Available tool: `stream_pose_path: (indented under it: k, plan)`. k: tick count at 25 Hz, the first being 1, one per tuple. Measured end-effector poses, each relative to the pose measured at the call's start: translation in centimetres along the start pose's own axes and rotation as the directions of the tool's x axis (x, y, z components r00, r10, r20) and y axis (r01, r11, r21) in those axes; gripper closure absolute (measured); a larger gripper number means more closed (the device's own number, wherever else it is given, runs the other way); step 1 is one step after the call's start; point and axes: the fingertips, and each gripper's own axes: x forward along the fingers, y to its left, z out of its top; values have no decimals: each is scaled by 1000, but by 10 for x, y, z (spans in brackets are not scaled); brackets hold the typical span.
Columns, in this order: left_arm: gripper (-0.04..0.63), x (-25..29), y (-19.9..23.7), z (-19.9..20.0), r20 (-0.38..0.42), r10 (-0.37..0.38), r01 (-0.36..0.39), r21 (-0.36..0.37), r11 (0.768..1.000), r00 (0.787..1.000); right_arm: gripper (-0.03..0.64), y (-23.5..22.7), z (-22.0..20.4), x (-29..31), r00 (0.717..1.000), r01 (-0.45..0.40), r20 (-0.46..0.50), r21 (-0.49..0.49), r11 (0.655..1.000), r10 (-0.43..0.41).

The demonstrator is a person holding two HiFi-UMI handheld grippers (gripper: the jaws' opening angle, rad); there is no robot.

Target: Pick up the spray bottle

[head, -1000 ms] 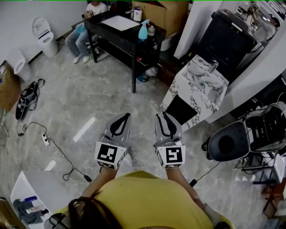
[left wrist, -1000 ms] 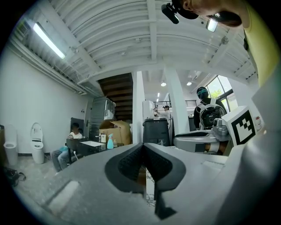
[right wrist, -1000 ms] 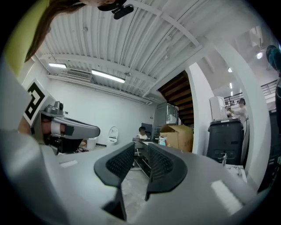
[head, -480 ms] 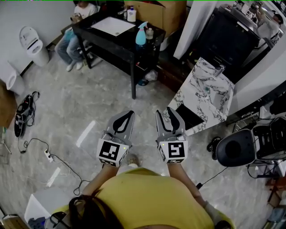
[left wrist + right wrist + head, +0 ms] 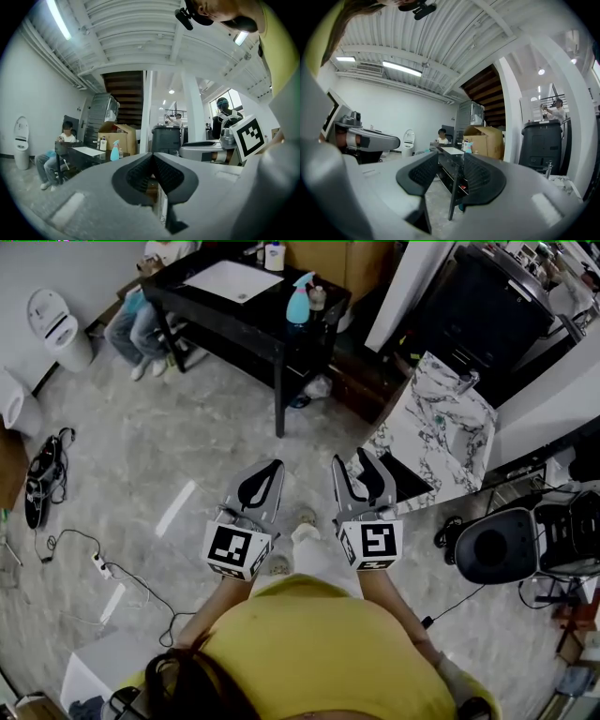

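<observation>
Spray bottle (image 5: 298,306) stands upright; left gripper (image 5: 273,465) fingers together; right gripper (image 5: 353,461) fingers, empty, have just been opening.

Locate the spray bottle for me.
In the head view, the blue spray bottle stands top centre, at the right end of the black table, beside a small bottle.

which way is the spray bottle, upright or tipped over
Upright: the blue spray bottle stands on its base near the black table's edge, with its trigger head on top.

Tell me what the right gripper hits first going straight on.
Probably the near end of the black table, beneath the spray bottle; depth unclear. The right gripper, jaws just opening, is empty.
</observation>
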Motion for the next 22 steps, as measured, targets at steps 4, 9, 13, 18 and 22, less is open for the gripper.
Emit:
stream_pose_path:
  k: [4,9,13,18,22]
  plan:
    - [591,14,15,-6,-1,3,-3,-6,1000,1000,443,-5,-5,24,1000,6,6,-1,1000,-6]
    - [591,54,45,-10,-24,17,-16,24,1000,1000,439,-22,-6,73,1000,-2,21,3,1000,2]
    - [591,98,73,-3,-12,26,-26,32,999,1000,432,-42,-8,122,1000,-17,21,2,1000,17]
    - [591,161,108,3,7,51,-51,46,998,999,426,-75,-11,187,999,-49,14,4,999,49]
    - [591,208,137,5,14,72,-72,41,997,997,422,-99,-16,241,997,-80,4,6,997,80]
